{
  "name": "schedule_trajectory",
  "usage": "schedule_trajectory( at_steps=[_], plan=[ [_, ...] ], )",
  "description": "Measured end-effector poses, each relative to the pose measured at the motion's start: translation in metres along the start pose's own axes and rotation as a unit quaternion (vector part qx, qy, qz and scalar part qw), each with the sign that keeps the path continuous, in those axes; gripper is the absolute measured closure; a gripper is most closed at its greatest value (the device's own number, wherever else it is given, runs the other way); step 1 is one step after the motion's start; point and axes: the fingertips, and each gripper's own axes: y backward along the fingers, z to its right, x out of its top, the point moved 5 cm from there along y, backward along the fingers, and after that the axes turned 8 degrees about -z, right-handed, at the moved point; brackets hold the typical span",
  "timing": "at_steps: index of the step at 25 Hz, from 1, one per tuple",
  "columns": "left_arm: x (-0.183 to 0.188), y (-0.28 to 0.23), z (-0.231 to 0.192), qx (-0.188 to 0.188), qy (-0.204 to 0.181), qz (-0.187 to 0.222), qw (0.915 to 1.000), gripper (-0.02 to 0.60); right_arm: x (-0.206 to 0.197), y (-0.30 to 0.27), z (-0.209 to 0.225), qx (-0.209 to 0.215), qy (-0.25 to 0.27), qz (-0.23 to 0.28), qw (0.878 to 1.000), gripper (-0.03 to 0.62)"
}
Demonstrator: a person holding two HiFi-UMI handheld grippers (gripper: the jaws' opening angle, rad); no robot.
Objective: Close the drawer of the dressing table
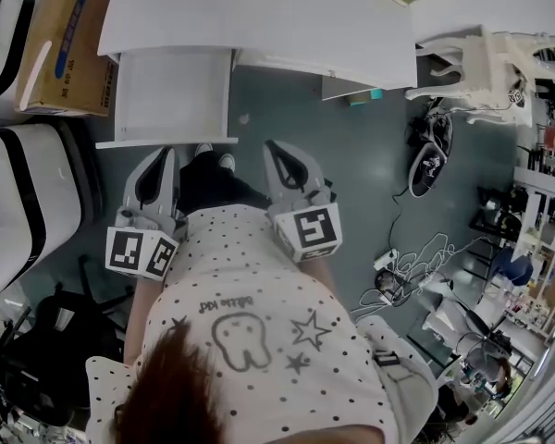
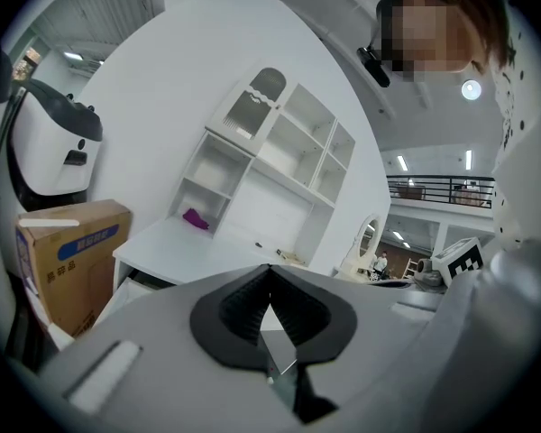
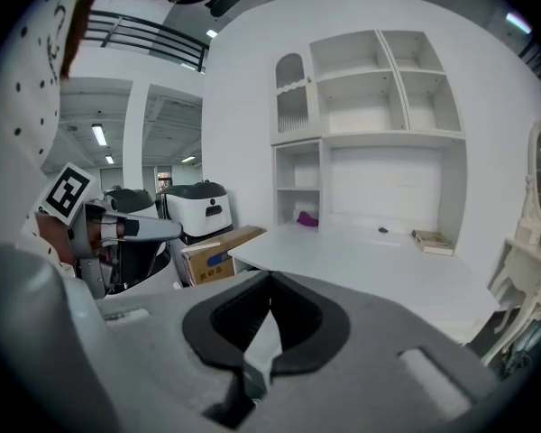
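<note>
**deskwatcher:** Hair (image 1: pixel 171 387) and a dotted white shirt (image 1: pixel 259 322) filled the bottom of the head view, basically right under the lens. Past that, the left tool (image 1: pixel 167 158) and right tool (image 1: pixel 277 154) both stuck out forward, marker cubes (image 1: pixel 141 252) at the near end.

**moth42:** were they holding anything?

**deskwatcher:** Nope. The left gripper view showed that one's jaws pressed together with nothing between them. The right gripper view looked the same: tips meeting, nothing caught.

**moth42:** and the drawer (image 1: pixel 171 95)?

**deskwatcher:** It stood wide open, sticking out from under the left end of the white desk (image 1: pixel 259 12) toward the person. The left tool's tip sat right at the drawer's front edge, lined up with it, but I couldn't tell whether it actually touched. The right tool was off to the right of the drawer, over the grey floor (image 1: pixel 351 174) and just short of the desk's edge.

**moth42:** anything else around?

**deskwatcher:** A cardboard box (image 1: pixel 65 40) sat just left of the drawer. Over on the right there was a white chair (image 1: pixel 486 67), plus a tangle of cables (image 1: pixel 407 266) on the floor. The right gripper view also caught white shelves (image 3: pixel 370 106) at the back of the desk, with a small purple thing (image 3: pixel 307 217) in the bottom left cubby.
</note>
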Motion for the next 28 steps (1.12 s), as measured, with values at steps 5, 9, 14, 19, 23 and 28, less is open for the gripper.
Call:
schedule_trajectory(
  at_steps=[5, 9, 14, 19, 23, 28],
  plan=[
    [0.019, -0.01, -0.012, -0.003, 0.001, 0.004, 1.0, 0.583, 0.021, -0.008, 0.001, -0.009, 0.002, 0.005, 1.0, 0.592],
    [0.034, -0.018, -0.018, -0.011, -0.003, 0.002, 0.9999, 0.583, 0.029, -0.016, 0.004, -0.015, 0.001, 0.01, 1.0, 0.592],
    [0.045, -0.026, -0.025, -0.022, -0.023, 0.004, 0.9995, 0.583, 0.033, -0.026, 0.002, -0.024, -0.003, 0.014, 1.0, 0.592],
    [0.049, -0.029, -0.04, -0.011, -0.024, 0.003, 0.9997, 0.583, 0.034, -0.037, 0.0, -0.027, -0.01, 0.015, 0.999, 0.592],
    [0.051, -0.029, -0.051, -0.01, -0.022, 0.001, 0.9997, 0.583, 0.033, -0.047, -0.007, -0.024, -0.013, 0.012, 1.0, 0.592],
    [0.051, -0.031, -0.058, -0.013, -0.014, -0.011, 0.9998, 0.584, 0.037, -0.053, -0.011, -0.026, -0.015, 0.003, 1.0, 0.592]
  ],
)
